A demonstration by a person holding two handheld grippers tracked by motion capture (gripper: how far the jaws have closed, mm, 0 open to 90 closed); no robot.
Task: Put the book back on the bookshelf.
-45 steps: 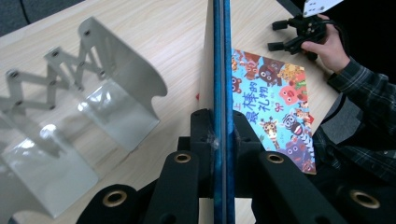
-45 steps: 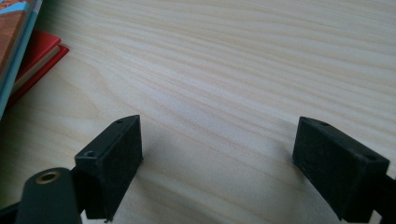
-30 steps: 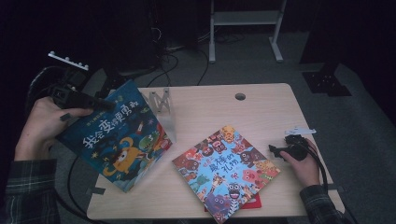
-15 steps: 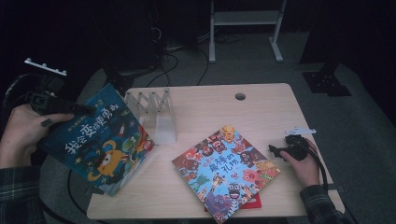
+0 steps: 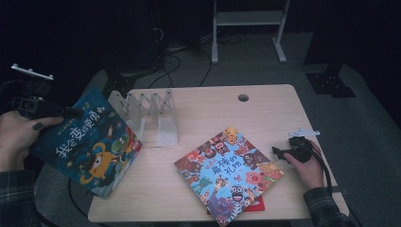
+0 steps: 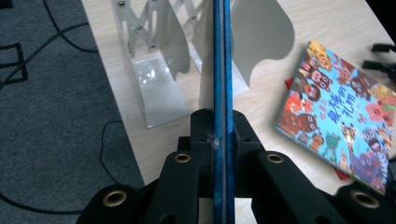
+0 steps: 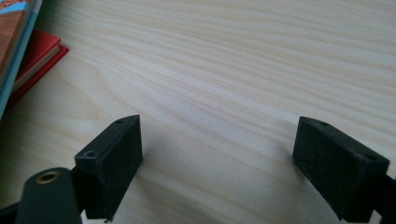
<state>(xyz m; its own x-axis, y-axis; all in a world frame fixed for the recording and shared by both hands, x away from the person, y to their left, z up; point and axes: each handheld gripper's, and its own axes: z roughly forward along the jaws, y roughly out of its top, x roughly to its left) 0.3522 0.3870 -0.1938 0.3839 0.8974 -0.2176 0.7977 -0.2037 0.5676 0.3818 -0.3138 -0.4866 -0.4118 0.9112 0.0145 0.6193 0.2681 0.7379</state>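
The left gripper [image 6: 222, 135] is clamped on the edge of the blue picture book [image 5: 87, 142], holding it over the tabletop's [image 5: 213, 106] left edge beside the white rack [image 5: 149, 116], while the right gripper [image 7: 217, 163] rests wide apart on bare wood.

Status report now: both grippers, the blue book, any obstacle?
Left gripper shut on blue book. Right gripper open, on table. White rack beside book, path clear.

dim, grainy high view; dark surroundings
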